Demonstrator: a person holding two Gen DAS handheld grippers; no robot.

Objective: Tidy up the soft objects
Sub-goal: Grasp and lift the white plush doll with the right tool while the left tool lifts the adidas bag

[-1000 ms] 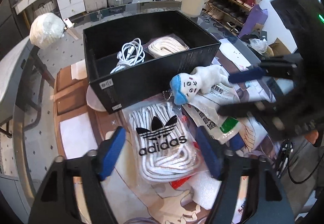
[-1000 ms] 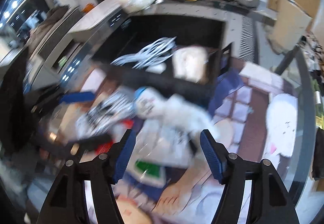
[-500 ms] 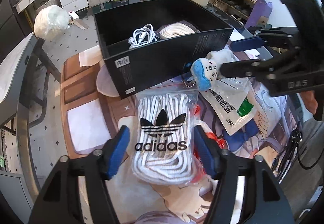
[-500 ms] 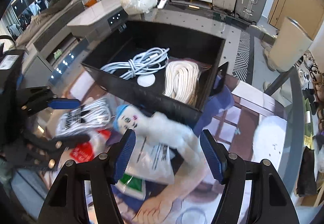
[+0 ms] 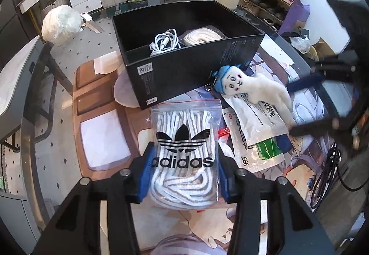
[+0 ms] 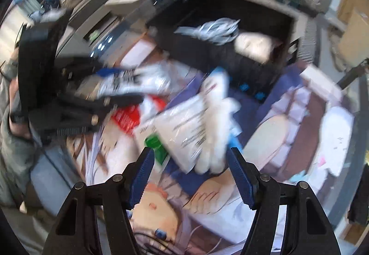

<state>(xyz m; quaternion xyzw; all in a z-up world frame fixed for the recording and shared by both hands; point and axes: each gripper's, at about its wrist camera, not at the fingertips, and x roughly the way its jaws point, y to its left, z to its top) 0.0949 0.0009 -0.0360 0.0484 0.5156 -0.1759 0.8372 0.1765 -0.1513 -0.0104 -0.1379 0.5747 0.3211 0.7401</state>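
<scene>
Now your left tool (image 5: 184, 176) pinches the adidas lace bag (image 5: 183, 158) at 6 o'clock; black box (image 5: 193, 70) at 12; plush doll (image 5: 251, 88) at 2 on the surface. Your right tool (image 6: 191, 176) is spread wide, empty.

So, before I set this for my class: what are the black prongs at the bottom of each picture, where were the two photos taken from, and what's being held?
They are two hand-held grippers, each carrying a wide-angle camera looking along its fingers. One picture comes from the left gripper, whose blue pads sit either side of a bagged bundle of adidas laces. The other, blurred, comes from the right gripper, open and holding nothing, near a white plush toy. Behind stands a black box holding a white cable and a rope coil.
</scene>
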